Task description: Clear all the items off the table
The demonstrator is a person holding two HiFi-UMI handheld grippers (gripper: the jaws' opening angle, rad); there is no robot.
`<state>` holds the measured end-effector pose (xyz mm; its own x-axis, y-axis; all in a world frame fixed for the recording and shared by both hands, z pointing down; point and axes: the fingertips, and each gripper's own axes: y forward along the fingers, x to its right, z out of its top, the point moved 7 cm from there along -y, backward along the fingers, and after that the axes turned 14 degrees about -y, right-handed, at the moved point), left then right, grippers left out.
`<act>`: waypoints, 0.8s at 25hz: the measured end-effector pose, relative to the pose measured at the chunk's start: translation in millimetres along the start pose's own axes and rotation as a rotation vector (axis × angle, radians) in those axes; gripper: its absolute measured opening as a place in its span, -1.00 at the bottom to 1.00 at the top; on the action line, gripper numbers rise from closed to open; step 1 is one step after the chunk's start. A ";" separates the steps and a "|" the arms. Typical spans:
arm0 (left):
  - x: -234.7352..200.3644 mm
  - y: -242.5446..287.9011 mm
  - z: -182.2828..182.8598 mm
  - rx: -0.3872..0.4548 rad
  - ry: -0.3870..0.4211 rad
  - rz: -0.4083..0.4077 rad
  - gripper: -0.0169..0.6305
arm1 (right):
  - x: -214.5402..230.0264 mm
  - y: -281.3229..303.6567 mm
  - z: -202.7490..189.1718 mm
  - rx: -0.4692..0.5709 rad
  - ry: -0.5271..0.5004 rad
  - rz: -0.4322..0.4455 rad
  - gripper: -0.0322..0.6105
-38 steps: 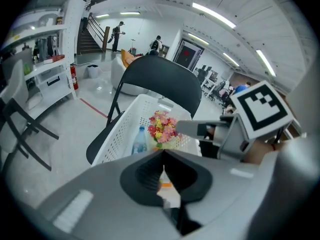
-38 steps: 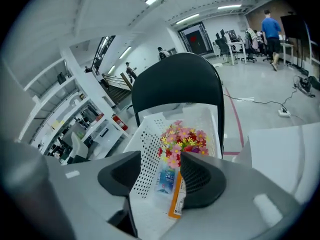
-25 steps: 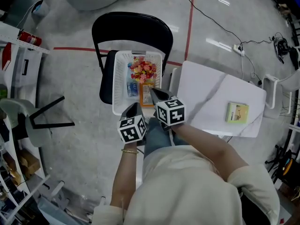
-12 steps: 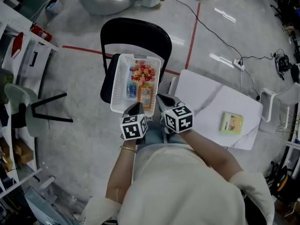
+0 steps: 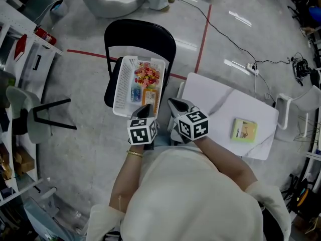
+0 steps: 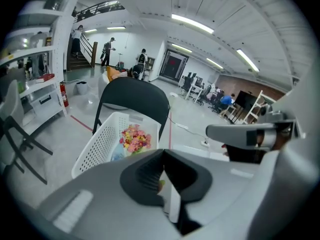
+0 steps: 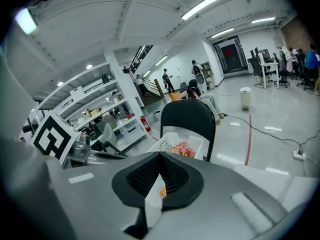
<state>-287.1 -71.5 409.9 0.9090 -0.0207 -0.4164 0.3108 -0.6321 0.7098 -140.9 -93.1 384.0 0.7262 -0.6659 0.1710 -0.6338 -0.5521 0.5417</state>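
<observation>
The white basket (image 5: 122,90) is over the black chair's (image 5: 140,34) seat at 12 o'clock from me, with flowers (image 5: 146,76) and an orange packet (image 5: 150,98) inside. My left gripper (image 5: 146,110) and right gripper (image 5: 174,103) are each clamped tight on its near rim. 1 yellow-green box (image 5: 244,130) lies on the white table (image 5: 215,99) at 3 o'clock.

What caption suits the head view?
Left gripper and right gripper grip a basket over a chair; a box lies on the table.

No print is legible, even on the yellow box (image 5: 244,130).
</observation>
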 end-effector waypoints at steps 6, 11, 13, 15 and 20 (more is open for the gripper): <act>14.9 -3.7 -5.7 0.004 0.012 -0.007 -0.92 | 6.7 -14.6 -5.2 0.018 0.017 0.002 -0.90; 26.1 -4.6 -12.2 -0.008 0.037 -0.008 -0.92 | 13.0 -25.8 -5.8 0.041 0.026 -0.011 -0.90; 31.6 -4.2 -14.0 -0.013 0.049 -0.014 -0.92 | 15.5 -30.7 -6.7 0.047 0.030 -0.019 -0.90; 37.5 -3.8 -16.0 -0.018 0.062 -0.023 -0.92 | 18.0 -35.7 -9.9 0.050 0.041 -0.027 -0.90; 60.6 2.3 -23.5 -0.034 0.098 -0.051 -0.92 | 33.2 -54.9 -22.9 0.050 0.079 -0.059 -0.90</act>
<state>-224.8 -56.1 399.6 0.9141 0.0877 -0.3958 0.3648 -0.6038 0.7087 -76.0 -73.4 378.7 0.7799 -0.5911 0.2055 -0.6006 -0.6146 0.5114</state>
